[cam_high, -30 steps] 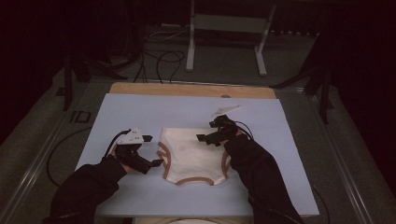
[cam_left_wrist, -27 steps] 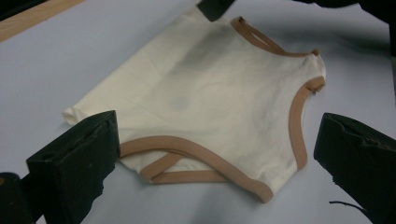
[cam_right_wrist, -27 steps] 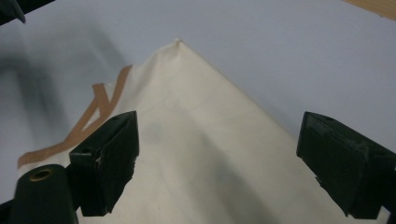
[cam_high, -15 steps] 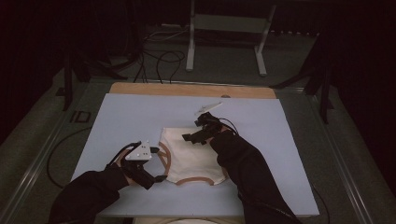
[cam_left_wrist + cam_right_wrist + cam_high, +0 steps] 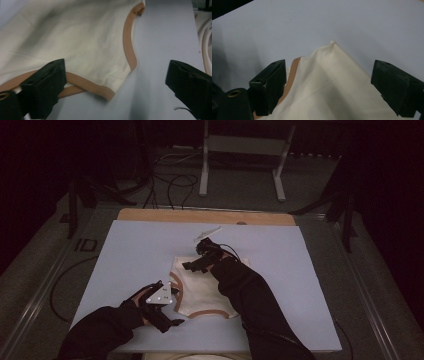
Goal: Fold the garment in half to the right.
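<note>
Cream garment [image 5: 204, 287], soft cotton-like knit with tan-brown binding on the curved openings, lies flat at centre of the high view on the pale blue counter [image 5: 125, 250], a wooden strip along the counter's far edge.

Left hand-held gripper [image 5: 167, 317] sits at lower left of the high view, at the garment's near-left corner. In the left gripper view [image 5: 113, 82] the jaws are spread wide, nothing between them; the bound corner [image 5: 110, 93] lies in the gap, left jaw over the brown binding.

Right hand-held gripper [image 5: 192, 265] is at the garment's far-left corner, upper centre of the high view. In the right gripper view [image 5: 328, 87] the jaws are also wide and empty, with a peaked cloth corner [image 5: 332, 43] straight ahead between them, slightly lifted off the counter.

Judgement: each gripper is lined up on its own corner along the left edge, and closing there looks like the next move. The cloth is thin and limp, so a jaw may slip over it.
</note>
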`<state>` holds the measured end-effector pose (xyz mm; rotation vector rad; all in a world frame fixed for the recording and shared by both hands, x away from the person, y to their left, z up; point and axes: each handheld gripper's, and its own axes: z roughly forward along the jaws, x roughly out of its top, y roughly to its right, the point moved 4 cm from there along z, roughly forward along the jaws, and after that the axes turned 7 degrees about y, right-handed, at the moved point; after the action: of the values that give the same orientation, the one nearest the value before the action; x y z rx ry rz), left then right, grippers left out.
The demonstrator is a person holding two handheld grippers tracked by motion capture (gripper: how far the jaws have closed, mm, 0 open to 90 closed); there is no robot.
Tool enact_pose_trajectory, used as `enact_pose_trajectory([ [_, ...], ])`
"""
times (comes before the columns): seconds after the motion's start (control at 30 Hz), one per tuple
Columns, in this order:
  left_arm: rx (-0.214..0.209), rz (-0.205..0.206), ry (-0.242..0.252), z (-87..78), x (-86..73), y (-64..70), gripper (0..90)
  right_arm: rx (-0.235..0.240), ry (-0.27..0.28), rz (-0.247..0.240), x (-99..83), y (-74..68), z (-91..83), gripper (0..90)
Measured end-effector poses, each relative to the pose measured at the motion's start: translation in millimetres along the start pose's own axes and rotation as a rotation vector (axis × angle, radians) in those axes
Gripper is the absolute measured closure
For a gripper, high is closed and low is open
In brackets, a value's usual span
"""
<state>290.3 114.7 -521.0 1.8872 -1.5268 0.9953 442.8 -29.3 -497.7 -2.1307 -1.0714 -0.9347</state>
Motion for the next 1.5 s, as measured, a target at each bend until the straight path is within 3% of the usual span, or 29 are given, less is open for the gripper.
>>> enact_pose_trajectory([
  [0.37,-0.042,0.063,-0.088,24.0,-14.1,-0.6,22.4,0.022,-0.028,0.004,-0.4,-4.8,20.5,13.2],
  [0.57,-0.063,0.069,-0.071,27.3,-12.2,-1.7,33.9,0.033,-0.03,0.013,0.0,-5.5,24.2,13.4],
  [0.73,-0.071,0.069,-0.065,31.6,-8.5,-6.4,48.0,0.028,-0.032,0.017,0.1,-6.0,28.3,13.3],
  [0.9,-0.065,0.067,-0.065,35.1,-5.1,-10.1,69.9,0.021,-0.031,0.022,0.7,-5.6,32.5,13.4],
  [1.0,-0.053,0.065,-0.066,36.2,-4.3,-11.9,81.5,0.019,-0.038,-0.002,0.5,-5.5,35.7,13.6],
  [1.2,-0.038,0.073,-0.077,37.2,-2.9,-11.6,83.9,0.014,-0.035,-0.004,2.6,-2.5,41.4,13.6],
  [1.3,-0.042,0.055,-0.067,37.5,-3.4,-12.2,84.1,-0.03,-0.068,-0.011,5.4,-0.8,45.5,9.5],
  [1.37,-0.042,0.055,-0.067,37.1,-3.6,-13.0,84.2,-0.045,-0.071,0.014,10.1,-0.5,48.4,9.5],
  [1.5,-0.036,0.056,-0.064,37.0,-3.8,-12.7,84.2,-0.043,-0.06,0.02,17.4,1.4,51.2,17.3],
])
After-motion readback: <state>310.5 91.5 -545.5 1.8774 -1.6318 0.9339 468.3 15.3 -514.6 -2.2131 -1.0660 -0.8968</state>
